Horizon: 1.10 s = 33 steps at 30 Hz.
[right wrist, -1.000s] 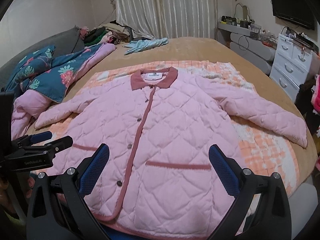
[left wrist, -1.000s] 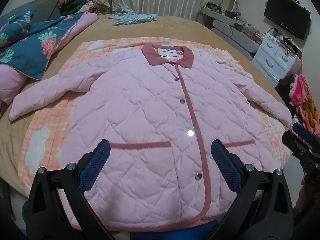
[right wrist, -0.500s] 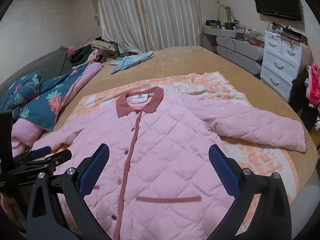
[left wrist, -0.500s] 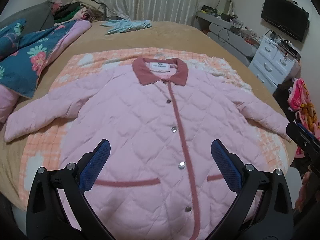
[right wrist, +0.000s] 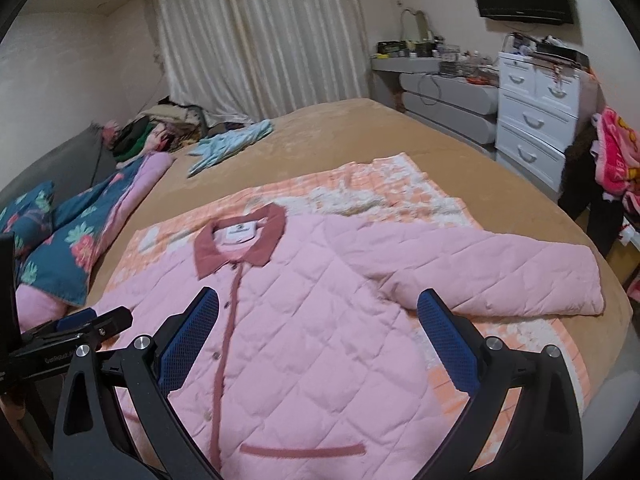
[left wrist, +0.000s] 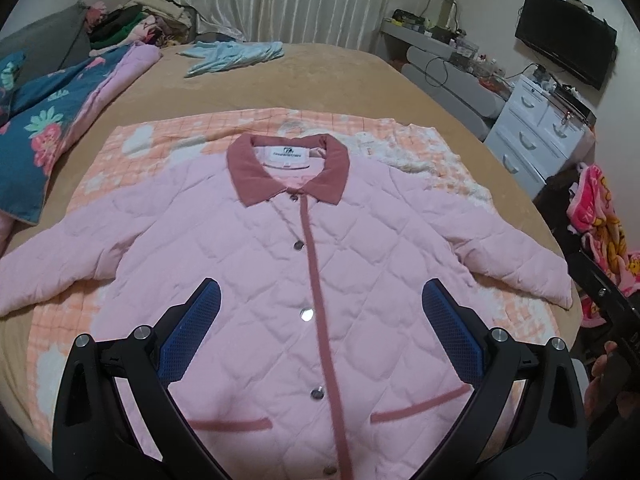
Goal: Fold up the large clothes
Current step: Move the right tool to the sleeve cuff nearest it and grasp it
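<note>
A pink quilted jacket (left wrist: 248,264) with a dusty-rose collar (left wrist: 248,176) lies flat, face up and buttoned, on an orange checked blanket (left wrist: 132,148) on the bed, both sleeves spread out. It also shows in the right wrist view (right wrist: 320,320). My left gripper (left wrist: 320,320) is open and empty, held above the jacket's front. My right gripper (right wrist: 318,326) is open and empty, above the jacket's right side, near its right sleeve (right wrist: 500,272). The left gripper (right wrist: 80,320) shows at the left edge of the right wrist view.
A floral blue quilt (left wrist: 44,120) lies on the bed's left side, a light blue garment (left wrist: 232,54) at the far end, piled clothes (left wrist: 128,24) beyond. A white drawer unit (left wrist: 536,136) and a pink printed cloth (left wrist: 600,224) stand to the right of the bed.
Both grippers have lifted and tilted upward, so the jacket sits lower in view and more of the room shows. The jacket has not moved. Both stay open.
</note>
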### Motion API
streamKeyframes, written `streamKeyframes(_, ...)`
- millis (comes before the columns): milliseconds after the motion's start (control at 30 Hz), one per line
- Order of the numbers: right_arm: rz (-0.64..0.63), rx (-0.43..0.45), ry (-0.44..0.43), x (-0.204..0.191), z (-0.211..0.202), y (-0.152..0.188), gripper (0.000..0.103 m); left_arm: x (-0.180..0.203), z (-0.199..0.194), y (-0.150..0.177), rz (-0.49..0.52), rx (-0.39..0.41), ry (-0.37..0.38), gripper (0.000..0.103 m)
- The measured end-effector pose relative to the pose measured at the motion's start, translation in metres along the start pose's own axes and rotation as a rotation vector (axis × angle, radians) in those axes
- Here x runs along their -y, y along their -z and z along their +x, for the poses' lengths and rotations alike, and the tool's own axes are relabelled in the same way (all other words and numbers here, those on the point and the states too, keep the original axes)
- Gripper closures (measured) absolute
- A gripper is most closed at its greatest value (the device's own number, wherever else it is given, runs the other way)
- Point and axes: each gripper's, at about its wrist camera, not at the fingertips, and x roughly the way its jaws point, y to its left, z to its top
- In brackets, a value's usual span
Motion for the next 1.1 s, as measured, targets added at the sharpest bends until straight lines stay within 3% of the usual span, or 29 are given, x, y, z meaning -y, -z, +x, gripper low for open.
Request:
streamKeyframes(233,0.083,0.002,0.013,0.033,0.018,-0.019,0.004,0.020,0.027,-0.022,0.011,-0.004,0.014,0.008)
streamKeyframes(667,0.240,0.049,0.125,0.098,0.048,-0.042,0.004,0.048,0.073,-0.043,0.050,-0.024,0.007,0.008)
streamKeyframes(1100,0.433,-0.001,0.261,0.188,0.091,-0.018,0.004,0.059,0.141,-0.054,0.053,-0.089,-0.020,0.008)
